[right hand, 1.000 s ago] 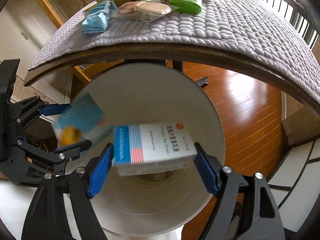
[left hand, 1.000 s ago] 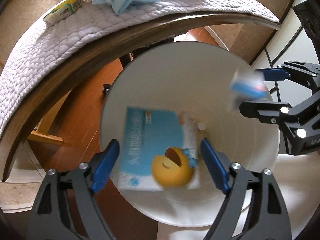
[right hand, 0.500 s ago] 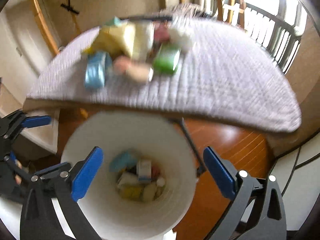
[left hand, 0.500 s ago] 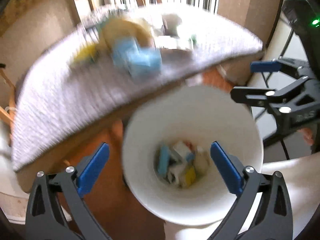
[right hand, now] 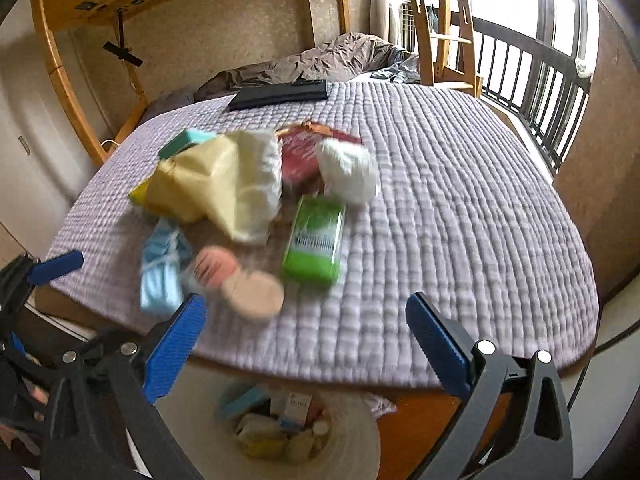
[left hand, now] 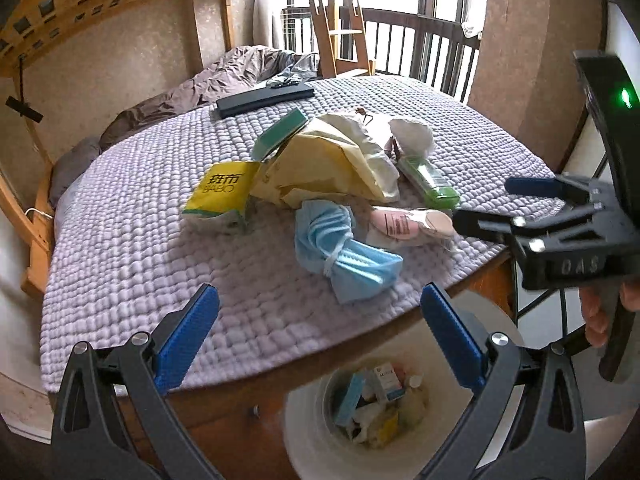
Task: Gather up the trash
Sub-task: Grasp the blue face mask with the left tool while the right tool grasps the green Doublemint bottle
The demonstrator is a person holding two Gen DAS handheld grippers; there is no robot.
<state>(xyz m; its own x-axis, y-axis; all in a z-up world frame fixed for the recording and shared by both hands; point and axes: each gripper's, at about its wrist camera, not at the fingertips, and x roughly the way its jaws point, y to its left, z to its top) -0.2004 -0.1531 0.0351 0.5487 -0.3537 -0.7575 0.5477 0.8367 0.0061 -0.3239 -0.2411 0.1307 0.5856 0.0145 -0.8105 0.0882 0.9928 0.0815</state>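
both loads have been let go into the white bin (left hand: 304, 420) a second ago; the left gripper (left hand: 320, 336) and the right gripper (right hand: 306, 344) are now seen spread wide and empty, their jaws having just been opening, and both are raised from the bin toward the bed (left hand: 120, 240); the dropped boxes are seen lying in the bin beside the bed edge; on the quilt are still left a blue face mask (left hand: 344, 252), a green packet (right hand: 316, 236), a yellow bag (left hand: 332, 164) and a pink pouch (left hand: 404, 222); more trips are judged needed, probably the mask first.
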